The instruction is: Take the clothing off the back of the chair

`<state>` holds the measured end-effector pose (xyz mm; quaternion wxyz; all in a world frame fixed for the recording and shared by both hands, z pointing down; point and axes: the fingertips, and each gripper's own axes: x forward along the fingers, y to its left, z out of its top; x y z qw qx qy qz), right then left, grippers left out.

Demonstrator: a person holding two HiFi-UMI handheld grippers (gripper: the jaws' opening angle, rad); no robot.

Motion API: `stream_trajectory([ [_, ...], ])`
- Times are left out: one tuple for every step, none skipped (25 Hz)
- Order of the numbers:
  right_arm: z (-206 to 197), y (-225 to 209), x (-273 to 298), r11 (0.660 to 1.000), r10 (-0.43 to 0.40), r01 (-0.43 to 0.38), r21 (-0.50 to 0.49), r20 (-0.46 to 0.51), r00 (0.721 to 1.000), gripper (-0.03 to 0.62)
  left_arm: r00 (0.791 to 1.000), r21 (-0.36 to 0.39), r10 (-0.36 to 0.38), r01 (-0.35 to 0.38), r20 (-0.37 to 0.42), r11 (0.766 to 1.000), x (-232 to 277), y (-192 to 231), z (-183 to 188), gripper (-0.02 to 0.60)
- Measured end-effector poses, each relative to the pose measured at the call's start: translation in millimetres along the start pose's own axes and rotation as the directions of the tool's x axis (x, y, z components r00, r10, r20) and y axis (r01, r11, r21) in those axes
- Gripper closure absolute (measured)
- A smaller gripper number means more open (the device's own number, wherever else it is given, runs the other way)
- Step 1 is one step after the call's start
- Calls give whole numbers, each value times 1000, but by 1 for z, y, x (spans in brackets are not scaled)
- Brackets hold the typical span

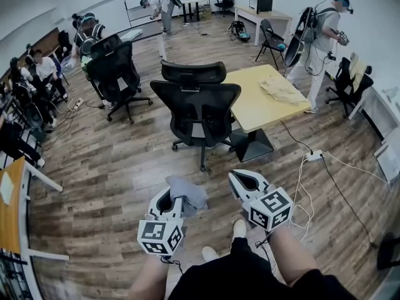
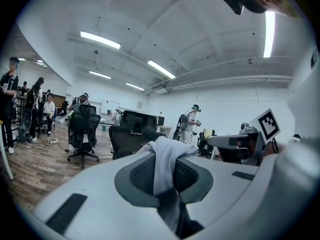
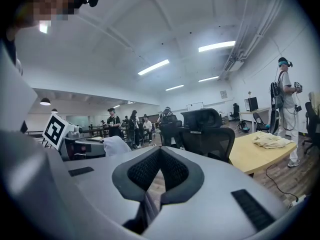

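Looking down in the head view, the left tongs [image 1: 172,195] clench grey clothing [image 1: 189,191] on the near side of the black chair [image 1: 197,105], apart from its back. The right tongs [image 1: 236,176] sit just beside them.

In the left gripper view, the pads pinch the clothing [image 2: 167,159], with the chair [image 2: 131,134] behind.

In the right gripper view, the right tongs [image 3: 160,151] are clenched, tips meeting. A black-and-white square marker [image 3: 56,130] shows left of the chair [image 3: 205,134].

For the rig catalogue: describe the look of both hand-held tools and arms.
Both the left tool and the right tool are light grey plastic shells with black textured pads. Each carries a white cube printed with black square markers, and a thin dark cable trails from it. The forearms show no sleeves.
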<state>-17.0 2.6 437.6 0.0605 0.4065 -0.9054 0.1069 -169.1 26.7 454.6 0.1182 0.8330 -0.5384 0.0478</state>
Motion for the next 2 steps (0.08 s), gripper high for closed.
stream_trajectory([
  [1, 0, -1, 1000, 0, 0, -1, 0, 1000, 582, 1000, 0, 0, 0, 0, 1000, -1, -1, 0, 522],
  [1, 0, -2, 1000, 0, 0, -1, 1, 1000, 582, 1000, 1, -1, 1, 0, 1000, -1, -2, 1, 522],
])
